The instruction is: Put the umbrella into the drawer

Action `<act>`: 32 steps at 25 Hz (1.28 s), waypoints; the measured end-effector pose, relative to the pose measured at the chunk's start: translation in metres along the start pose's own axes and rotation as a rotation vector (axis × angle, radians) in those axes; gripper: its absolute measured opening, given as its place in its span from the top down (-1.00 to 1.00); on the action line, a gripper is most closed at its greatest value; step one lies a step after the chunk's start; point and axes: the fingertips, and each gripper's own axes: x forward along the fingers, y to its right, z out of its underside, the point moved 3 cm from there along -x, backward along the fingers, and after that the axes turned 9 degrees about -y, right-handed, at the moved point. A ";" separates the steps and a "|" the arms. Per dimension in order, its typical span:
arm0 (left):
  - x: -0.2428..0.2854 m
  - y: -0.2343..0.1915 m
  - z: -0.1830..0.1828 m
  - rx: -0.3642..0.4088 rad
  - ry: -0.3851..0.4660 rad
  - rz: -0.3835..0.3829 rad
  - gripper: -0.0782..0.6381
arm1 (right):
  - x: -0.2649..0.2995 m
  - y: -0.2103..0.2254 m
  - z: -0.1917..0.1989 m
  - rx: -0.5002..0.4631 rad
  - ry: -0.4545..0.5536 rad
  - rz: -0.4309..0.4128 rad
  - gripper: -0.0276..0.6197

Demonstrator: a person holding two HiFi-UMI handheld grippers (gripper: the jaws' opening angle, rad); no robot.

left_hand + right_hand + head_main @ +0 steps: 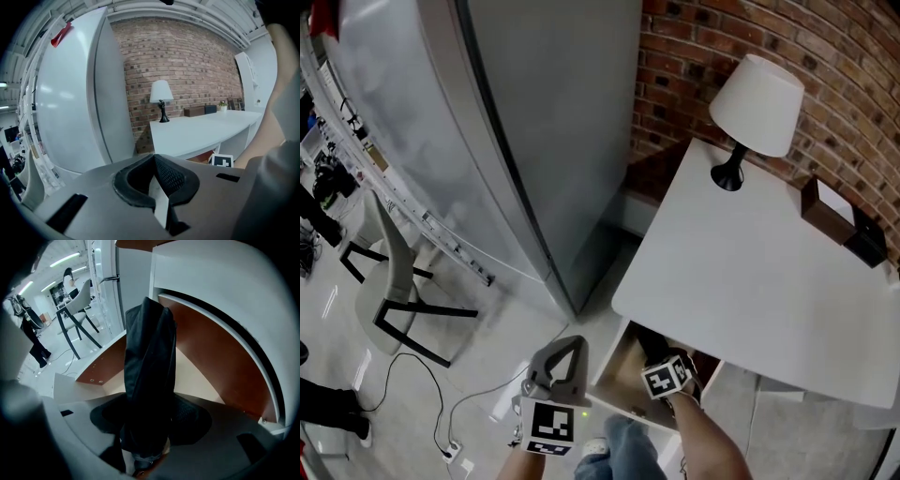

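Observation:
A folded black umbrella [150, 348] stands between the pads of my right gripper [148, 405], which is shut on it. The umbrella points steeply down into the open drawer [201, 378], whose floor is pale and whose walls are brown. In the head view the drawer [617, 373] is pulled out from under the white desk [750, 262]. The right gripper's marker cube [666, 378] is over the drawer, with the dark umbrella [652, 345] just beyond it. My left gripper [572, 345] hangs left of the drawer. In its own view the left gripper [153, 160] is shut and holds nothing.
A white lamp [757, 108] and a brown box [830, 211] stand on the desk against the brick wall. A tall grey cabinet [553, 122] rises left of the desk. A chair [389, 300] and floor cables [450, 412] lie further left. A person [30, 333] stands far off.

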 end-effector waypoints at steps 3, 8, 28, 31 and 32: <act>0.007 0.001 0.003 0.007 0.022 0.001 0.78 | 0.008 0.003 0.000 0.019 0.008 0.013 0.14; 0.021 0.011 0.003 0.024 0.058 0.026 0.78 | 0.019 0.008 0.000 0.031 0.030 0.020 0.13; -0.009 0.023 -0.015 0.012 0.036 0.087 0.78 | -0.051 -0.007 0.008 0.033 0.056 0.094 -0.09; -0.024 0.024 -0.027 0.012 0.040 0.098 0.78 | -0.081 -0.012 0.010 0.019 0.064 0.096 -0.08; -0.029 0.025 -0.031 0.015 0.043 0.103 0.78 | -0.090 -0.014 0.010 0.013 0.069 0.093 -0.08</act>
